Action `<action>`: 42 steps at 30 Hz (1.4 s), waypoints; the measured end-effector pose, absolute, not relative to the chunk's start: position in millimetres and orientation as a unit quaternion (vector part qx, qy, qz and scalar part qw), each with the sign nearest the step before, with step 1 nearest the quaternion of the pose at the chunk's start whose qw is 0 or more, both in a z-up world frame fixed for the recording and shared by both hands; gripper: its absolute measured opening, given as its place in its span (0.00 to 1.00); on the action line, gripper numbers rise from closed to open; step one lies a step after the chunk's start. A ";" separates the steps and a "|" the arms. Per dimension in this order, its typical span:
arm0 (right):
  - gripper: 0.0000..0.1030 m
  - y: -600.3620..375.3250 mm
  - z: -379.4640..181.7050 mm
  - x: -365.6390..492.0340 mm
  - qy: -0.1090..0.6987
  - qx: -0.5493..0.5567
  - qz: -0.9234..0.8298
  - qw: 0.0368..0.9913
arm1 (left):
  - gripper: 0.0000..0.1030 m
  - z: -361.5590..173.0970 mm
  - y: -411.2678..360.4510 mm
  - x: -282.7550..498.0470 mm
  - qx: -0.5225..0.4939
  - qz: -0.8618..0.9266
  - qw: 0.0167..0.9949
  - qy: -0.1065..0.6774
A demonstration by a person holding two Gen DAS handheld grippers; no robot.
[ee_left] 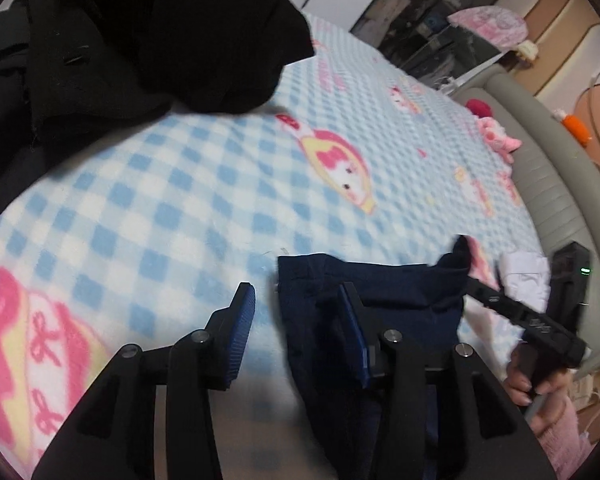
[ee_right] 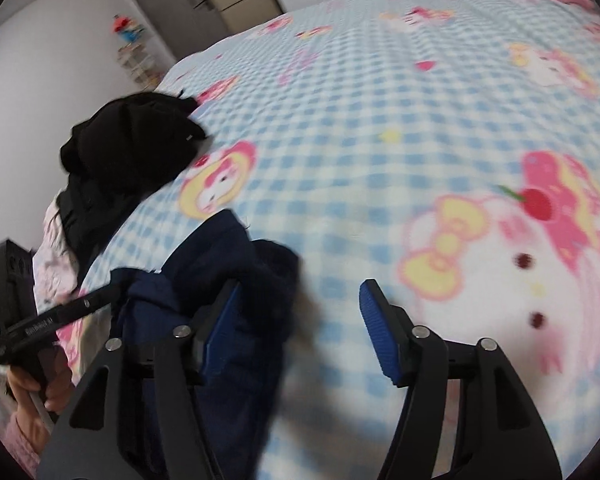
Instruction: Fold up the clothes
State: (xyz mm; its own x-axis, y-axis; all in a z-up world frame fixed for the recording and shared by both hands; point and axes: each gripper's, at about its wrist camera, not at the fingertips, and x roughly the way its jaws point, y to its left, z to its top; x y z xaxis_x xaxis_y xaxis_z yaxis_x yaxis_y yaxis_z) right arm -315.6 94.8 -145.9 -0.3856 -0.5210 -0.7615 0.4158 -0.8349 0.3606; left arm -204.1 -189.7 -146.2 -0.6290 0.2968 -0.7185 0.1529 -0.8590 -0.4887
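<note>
Navy garment (ee_left: 364, 296) sits at 5 o'clock in our left wrist view, lying on the blue-checked bed blanket (ee_left: 172, 184). Left tool (ee_left: 298, 316) has its jaws apart, nothing pinched; the right-side pad overlaps the navy fabric's left part, the left-side pad is over bare blanket. Black clothes pile (ee_left: 148, 36) at 11 o'clock, well apart from the navy piece. Right tool (ee_left: 466, 246) comes in at 4 o'clock, tip at the garment's far right corner; we can't tell its jaw state from here. Hand (ee_left: 540, 384) on its grip.

Right wrist view: right tool (ee_right: 300, 320) jaws wide apart, nothing gripped; navy garment (ee_right: 204, 280) bunched at 7 o'clock behind the left-side pad, the right-side pad over bare blanket (ee_right: 380, 140). Left tool (ee_right: 110, 292) at 8 o'clock, tip at the fabric edge. Black pile (ee_right: 128, 148) at 10 o'clock.
</note>
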 end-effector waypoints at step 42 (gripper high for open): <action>0.46 160.0 -164.3 -347.4 -0.164 0.503 -0.822 0.211 | 0.29 -150.8 -167.3 -219.8 -0.446 0.855 0.048 -0.261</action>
